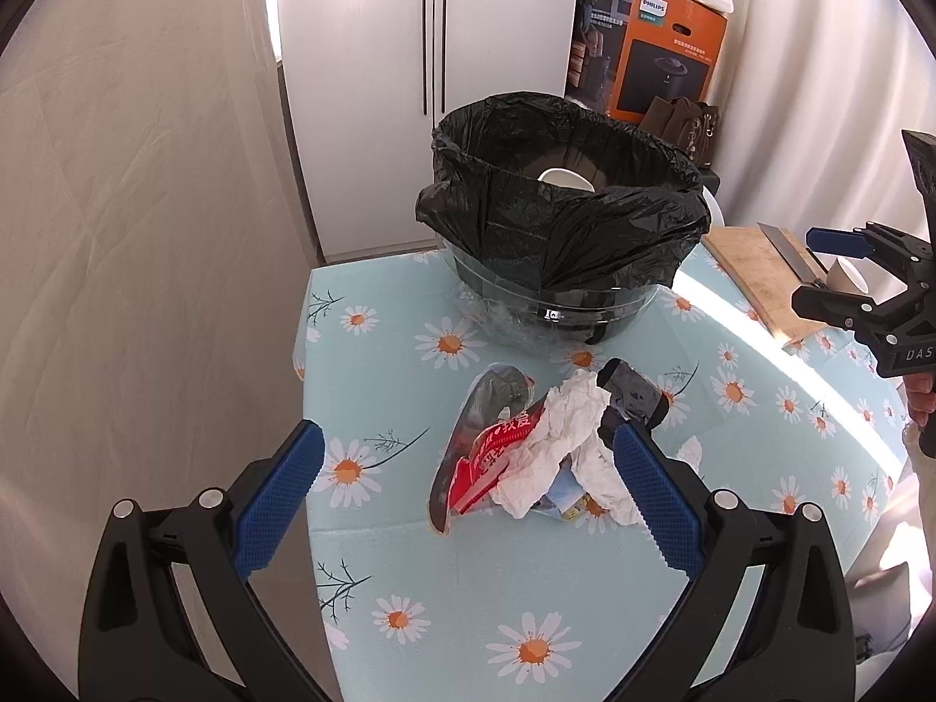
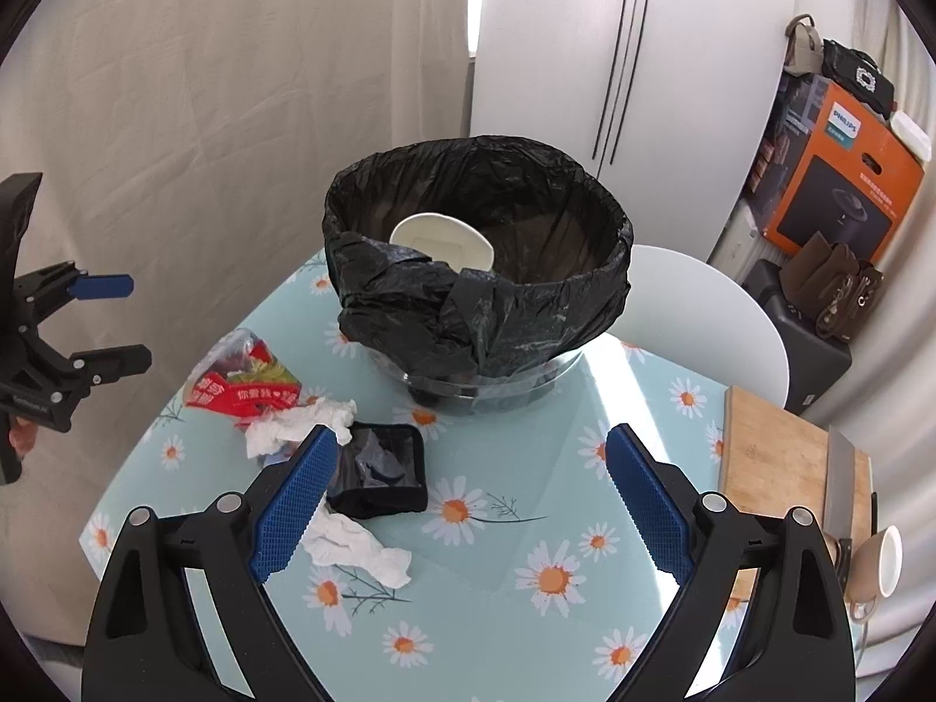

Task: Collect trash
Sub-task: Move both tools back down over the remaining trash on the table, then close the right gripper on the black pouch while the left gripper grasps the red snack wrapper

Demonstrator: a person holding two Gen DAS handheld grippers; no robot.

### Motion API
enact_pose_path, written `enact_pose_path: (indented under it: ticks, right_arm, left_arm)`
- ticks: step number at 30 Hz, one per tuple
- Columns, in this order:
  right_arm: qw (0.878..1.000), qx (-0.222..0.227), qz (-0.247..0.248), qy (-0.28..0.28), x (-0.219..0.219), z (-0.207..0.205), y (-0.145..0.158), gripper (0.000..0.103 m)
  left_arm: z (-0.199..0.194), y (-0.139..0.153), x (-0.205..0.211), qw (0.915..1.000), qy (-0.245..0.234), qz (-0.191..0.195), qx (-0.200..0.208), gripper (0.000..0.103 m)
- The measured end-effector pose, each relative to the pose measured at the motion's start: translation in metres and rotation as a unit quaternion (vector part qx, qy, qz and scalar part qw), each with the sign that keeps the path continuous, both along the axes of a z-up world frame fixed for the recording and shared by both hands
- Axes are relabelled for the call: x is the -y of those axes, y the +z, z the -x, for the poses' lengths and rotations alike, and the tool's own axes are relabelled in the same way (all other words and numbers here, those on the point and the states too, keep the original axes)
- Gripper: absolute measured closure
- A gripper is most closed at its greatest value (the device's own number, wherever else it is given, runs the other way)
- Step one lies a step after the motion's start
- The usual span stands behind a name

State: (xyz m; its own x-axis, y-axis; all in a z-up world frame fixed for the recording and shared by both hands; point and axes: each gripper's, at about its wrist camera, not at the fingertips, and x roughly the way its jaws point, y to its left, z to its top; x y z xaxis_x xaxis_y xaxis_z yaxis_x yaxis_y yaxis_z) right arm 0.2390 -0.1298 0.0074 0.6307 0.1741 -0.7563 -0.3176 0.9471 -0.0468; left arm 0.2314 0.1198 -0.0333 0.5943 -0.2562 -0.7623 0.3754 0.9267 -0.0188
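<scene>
Blue-padded left tongs [image 1: 468,497] hang spread wide and empty over the litter heap on the table [image 1: 374,398]; the right tongs [image 2: 468,503] are spread too, holding nothing. Between the left pads lie the crumpled white tissue [image 1: 561,444] and red snack wrapper [image 1: 485,456], with a black plastic packet [image 1: 637,392] touching the tissue. To do this well, I would lower over the tissue's bulk, pinch it firmly, then lift high enough to clear the rim of the black-lined bin [image 1: 561,216] beyond.

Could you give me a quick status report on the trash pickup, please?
Left gripper open, right gripper open, both empty. Red snack wrapper, crumpled white tissues, black plastic tray lie on table. Black-lined bin unobstructed.
</scene>
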Motion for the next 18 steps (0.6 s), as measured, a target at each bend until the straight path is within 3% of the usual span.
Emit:
enact_pose_path:
  ticks: [6,9,11,18]
  right_arm:
    - [0.999,-0.029,0.010,0.018,-0.010,0.002,-0.026,0.015]
    - [0.999,-0.047,0.007,0.017,-0.013,0.001,-0.042,0.015]
    - [0.998,-0.059,0.007,0.017,-0.015,-0.001,-0.054,0.015]
    - [0.995,-0.101,-0.008,0.011,-0.017,-0.011,-0.095,0.015]
  left_arm:
    - [0.006,-0.030,-0.004,0.9996,0.006,0.002,-0.028,0.006]
    - [0.010,-0.039,-0.005,0.9997,0.016,0.000,-0.016,0.006]
    - [0.009,-0.045,-0.006,0.9996,0.012,0.012,-0.023,0.006]
    - [-0.007,-0.073,-0.001,0.9992,0.010,-0.002,-0.040,0.006]
